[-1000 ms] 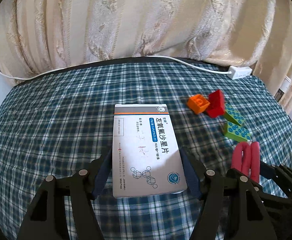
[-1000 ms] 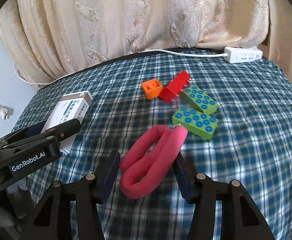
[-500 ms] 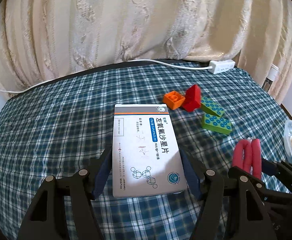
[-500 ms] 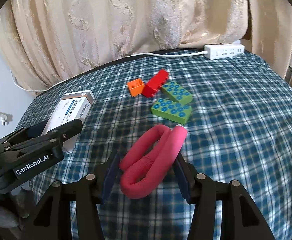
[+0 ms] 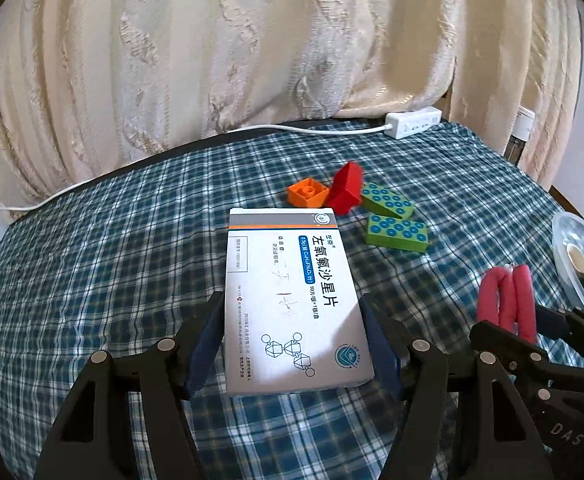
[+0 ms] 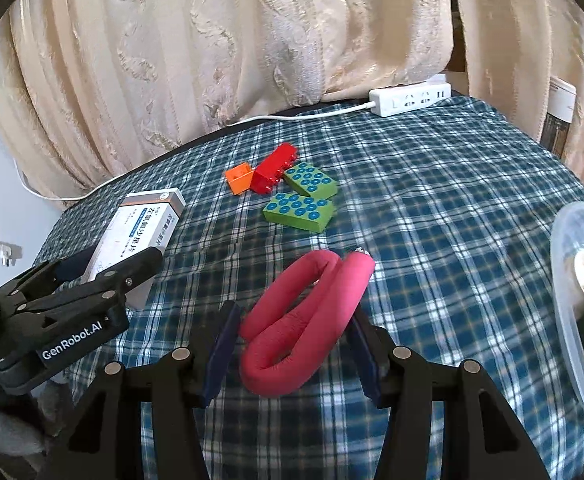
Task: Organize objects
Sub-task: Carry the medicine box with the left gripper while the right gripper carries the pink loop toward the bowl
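My left gripper (image 5: 293,338) is shut on a white medicine box (image 5: 290,296) and holds it over the plaid cloth; the box also shows in the right wrist view (image 6: 132,240). My right gripper (image 6: 292,344) is shut on a folded pink foam roller (image 6: 303,316), which also shows in the left wrist view (image 5: 507,300). An orange brick (image 6: 239,178), a red brick (image 6: 274,168) and two green bricks (image 6: 303,196) lie together mid-table.
A clear plastic container (image 6: 579,320) holding a green box sits at the right edge. A white power strip (image 6: 409,98) with its cord lies at the back by the cream curtain (image 6: 252,40). The table is covered in blue plaid cloth (image 6: 431,220).
Both grippers have swung to the right with their loads held; the bricks slid left in view and the clear container has come into sight at the right.
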`<act>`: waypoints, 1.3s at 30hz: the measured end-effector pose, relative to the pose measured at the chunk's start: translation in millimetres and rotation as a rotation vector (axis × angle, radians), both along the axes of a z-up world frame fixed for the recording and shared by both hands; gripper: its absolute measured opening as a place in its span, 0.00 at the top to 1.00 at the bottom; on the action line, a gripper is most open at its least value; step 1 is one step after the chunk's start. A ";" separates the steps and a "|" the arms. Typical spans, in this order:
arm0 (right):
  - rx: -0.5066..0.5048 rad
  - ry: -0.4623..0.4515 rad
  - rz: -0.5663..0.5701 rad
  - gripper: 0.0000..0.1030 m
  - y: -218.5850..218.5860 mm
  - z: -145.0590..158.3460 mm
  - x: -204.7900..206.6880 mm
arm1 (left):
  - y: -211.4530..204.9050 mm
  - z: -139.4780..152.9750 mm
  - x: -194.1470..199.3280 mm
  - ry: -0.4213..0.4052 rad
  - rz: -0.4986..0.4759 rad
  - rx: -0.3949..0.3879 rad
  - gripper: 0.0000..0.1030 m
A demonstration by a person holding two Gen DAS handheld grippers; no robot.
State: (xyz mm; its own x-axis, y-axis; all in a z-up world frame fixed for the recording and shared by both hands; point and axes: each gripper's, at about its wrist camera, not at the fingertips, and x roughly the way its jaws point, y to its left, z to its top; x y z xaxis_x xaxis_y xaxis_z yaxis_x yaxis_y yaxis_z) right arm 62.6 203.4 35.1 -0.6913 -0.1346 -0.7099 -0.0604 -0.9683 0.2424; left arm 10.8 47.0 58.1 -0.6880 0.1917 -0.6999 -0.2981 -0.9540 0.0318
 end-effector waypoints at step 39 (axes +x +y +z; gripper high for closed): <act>-0.076 0.124 -0.131 0.45 79.6 15.5 65.9 | 105.6 5.0 51.3 -0.001 -0.162 -0.047 0.34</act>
State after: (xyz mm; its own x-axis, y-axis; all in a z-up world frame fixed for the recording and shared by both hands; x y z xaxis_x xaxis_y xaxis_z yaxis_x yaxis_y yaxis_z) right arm 128.5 283.0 50.6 -0.7882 -0.0875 -0.6091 -0.1496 -0.9329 0.3276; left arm 62.1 152.7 63.0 -0.6500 0.2674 -0.7113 -0.4481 -0.8909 0.0745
